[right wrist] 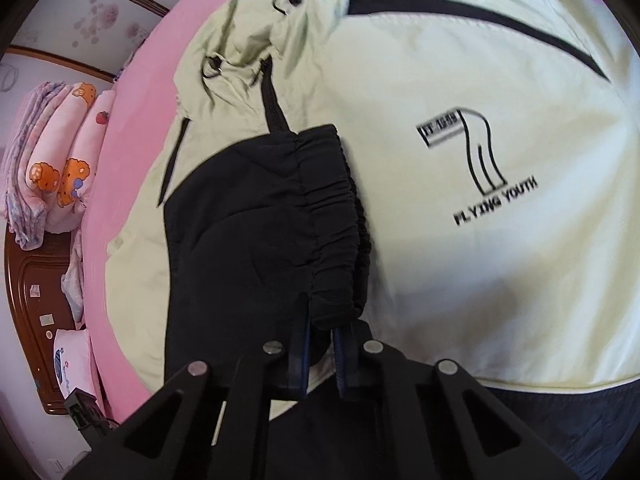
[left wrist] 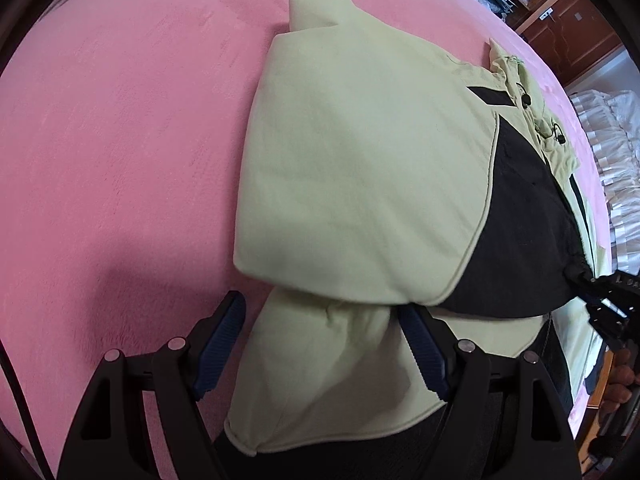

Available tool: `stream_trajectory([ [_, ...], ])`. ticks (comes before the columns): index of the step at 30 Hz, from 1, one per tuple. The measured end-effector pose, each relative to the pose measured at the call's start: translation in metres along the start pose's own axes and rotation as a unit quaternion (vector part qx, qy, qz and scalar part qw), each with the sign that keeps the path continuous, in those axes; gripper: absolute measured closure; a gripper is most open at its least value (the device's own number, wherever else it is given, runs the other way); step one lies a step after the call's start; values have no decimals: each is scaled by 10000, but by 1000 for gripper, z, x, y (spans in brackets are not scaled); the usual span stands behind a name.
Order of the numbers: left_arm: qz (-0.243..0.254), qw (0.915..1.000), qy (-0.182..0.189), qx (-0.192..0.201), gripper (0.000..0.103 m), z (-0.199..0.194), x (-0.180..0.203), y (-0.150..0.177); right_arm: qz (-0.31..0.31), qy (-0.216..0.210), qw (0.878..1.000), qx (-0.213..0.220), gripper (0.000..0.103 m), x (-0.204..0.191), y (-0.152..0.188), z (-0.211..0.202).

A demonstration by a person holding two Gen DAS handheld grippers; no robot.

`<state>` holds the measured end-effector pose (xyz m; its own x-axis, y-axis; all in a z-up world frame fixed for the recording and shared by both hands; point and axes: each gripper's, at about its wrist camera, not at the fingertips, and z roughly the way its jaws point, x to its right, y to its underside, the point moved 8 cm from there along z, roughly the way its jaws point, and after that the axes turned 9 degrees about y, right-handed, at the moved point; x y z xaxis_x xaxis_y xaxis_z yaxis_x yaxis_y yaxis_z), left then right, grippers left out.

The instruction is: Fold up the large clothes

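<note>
- Left wrist view: the left gripper at bottom centre has its fingers apart astride a fold of the pale green and black jacket, which lies on the pink plush bedcover.
- Right wrist view: the right gripper at bottom centre is clamped on the jacket's black elastic cuff; the printed chest fills the right.

L gripper jaws wide, R gripper jaws clamped, both pitched down
</note>
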<state>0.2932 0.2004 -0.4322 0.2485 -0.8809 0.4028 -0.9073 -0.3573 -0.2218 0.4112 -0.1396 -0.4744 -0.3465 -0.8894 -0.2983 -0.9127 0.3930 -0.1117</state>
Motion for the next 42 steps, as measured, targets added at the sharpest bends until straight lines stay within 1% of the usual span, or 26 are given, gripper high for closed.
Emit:
stream_trajectory([
  [6,132,9995,-200,187,25,4,1,-8,-19,-279,9987,416,96,-10,-32,-30],
  [10,-40,9987,-321,387,26,6,-1,-17,-149,-263,9966,771,96,-12,-55,-55],
  [11,-86,9984,-345,437,28,6,-1,-18,-163,-260,9958,861,96,-12,-60,-62],
  [12,-111,9980,-379,493,34,5,-1,-20,-162,-245,9951,942,96,-11,-65,-69],
  [13,-129,9976,-425,534,37,4,-2,-22,-136,-241,9947,989,96,-9,-67,-73],
  [15,-196,9971,-474,566,45,2,-4,-22,19,-240,9937,1094,96,0,-72,-84],
  [17,-229,9970,-441,586,52,0,-4,-20,179,-206,9931,1143,96,12,-73,-92],
  [18,-227,9972,-413,579,57,-1,-3,-19,294,-179,9925,1174,96,21,-72,-96],
  [19,-214,9974,-393,573,60,-1,-1,-19,388,-169,9919,1196,96,28,-69,-100],
  [21,-180,9976,-385,555,71,-4,1,-16,619,-155,9906,1210,96,45,-63,-107],
  [23,-131,9977,-401,534,78,-4,6,-15,822,-116,9893,1203,96,61,-54,-112],
  [26,-92,9976,-444,521,82,-5,8,-13,1062,-48,9875,1167,96,81,-40,-116],
  [32,-167,9979,-435,448,84,-5,7,-14,1511,40,9837,977,96,108,-5,-107],
  [35,-93,9982,-442,399,84,0,14,-20,1527,167,9835,952,96,120,16,-100],
  [39,55,9978,-556,355,83,4,20,-23,1803,201,9796,870,96,136,32,-85],
  [42,99,9976,-622,292,83,4,22,-24,1685,383,9796,1025,96,140,38,-77],
])
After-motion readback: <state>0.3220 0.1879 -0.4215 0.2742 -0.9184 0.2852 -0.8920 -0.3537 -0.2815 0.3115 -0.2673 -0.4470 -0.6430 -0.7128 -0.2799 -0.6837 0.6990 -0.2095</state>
